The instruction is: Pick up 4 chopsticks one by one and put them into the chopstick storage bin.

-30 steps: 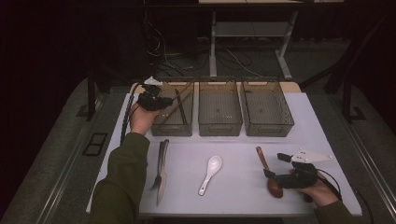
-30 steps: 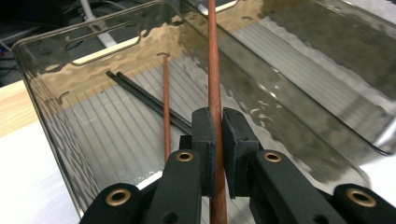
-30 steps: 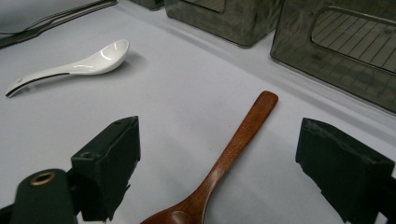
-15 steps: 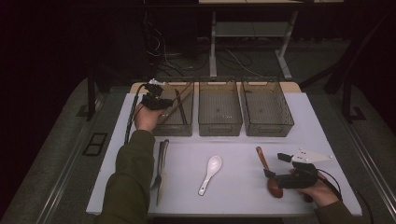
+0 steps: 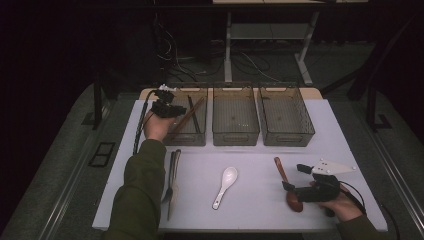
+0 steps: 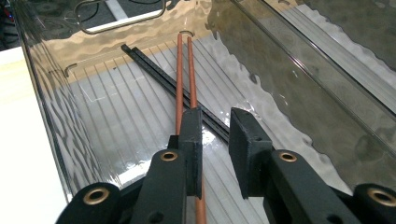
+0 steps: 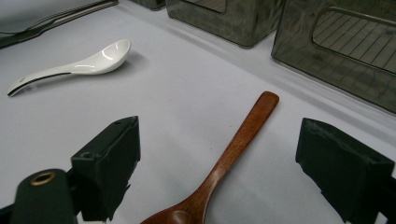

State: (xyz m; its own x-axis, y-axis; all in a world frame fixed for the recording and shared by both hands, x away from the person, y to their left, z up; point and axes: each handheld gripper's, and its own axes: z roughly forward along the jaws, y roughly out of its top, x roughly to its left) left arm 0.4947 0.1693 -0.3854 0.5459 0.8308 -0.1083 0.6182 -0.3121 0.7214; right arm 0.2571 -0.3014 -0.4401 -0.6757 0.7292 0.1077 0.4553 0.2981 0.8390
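Observation:
My left gripper [image 5: 167, 107] hangs over the left bin [image 5: 185, 138], held from the near side. In the left gripper view its jaws [image 6: 215, 121] have just been opening and stand open a little, with nothing between them. A pair of brown chopsticks [image 6: 184, 70] lies on the bin floor beside the left jaw, across a black pair [image 6: 154, 63]. Near the table's front right, my right gripper [image 5: 293, 177] is open wide on either side of a wooden spoon [image 7: 238, 140] that lies flat on the table.
A white ceramic spoon [image 5: 225, 185] lies at the table's middle front. A fork and a knife [image 5: 172, 177] lie side by side to its left. Two more bins, the middle one [image 5: 235, 134] and the right one [image 5: 287, 139], stand in the back row.
The left hand has shifted slightly at the left bin, with the brown chopsticks now lying in it. The right hand and the wooden spoon have kept still.

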